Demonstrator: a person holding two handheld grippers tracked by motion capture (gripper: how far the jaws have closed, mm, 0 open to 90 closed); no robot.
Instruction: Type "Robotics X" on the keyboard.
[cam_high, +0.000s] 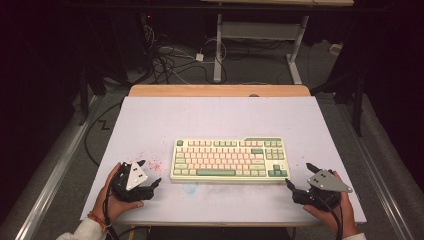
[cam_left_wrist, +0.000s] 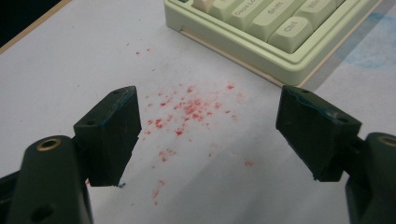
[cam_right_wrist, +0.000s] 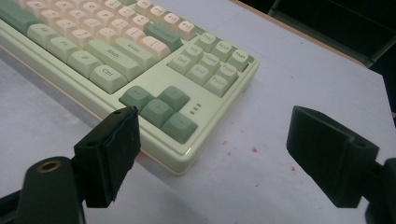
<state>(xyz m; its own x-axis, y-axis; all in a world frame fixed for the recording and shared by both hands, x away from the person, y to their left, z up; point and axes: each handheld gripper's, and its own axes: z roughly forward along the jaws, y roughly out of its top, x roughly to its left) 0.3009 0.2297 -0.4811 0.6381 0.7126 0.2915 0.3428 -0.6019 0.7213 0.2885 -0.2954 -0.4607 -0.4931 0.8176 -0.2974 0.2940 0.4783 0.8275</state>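
**Keyboard centred, both grippers flanking its near corners**

The keyboard lies flat near the middle of the table, long side facing the person, nothing resting on it. The placement leaves free surface at each short end, which probably explains the grippers' stations: the left gripper sits just off the near-left corner, the right gripper just off the near-right one, each angled inward. Judged as a two-ended approach to the case, not yet begun.

Fingers of both grippers stand wide apart, with nothing between them and no contact with the keyboard.

View differences: the high view gives the symmetry and spacing. The left gripper view resolves red specks on the table beside the keyboard's corner. The right gripper view shows the dark green arrow keys and the case corner just beyond its left finger.
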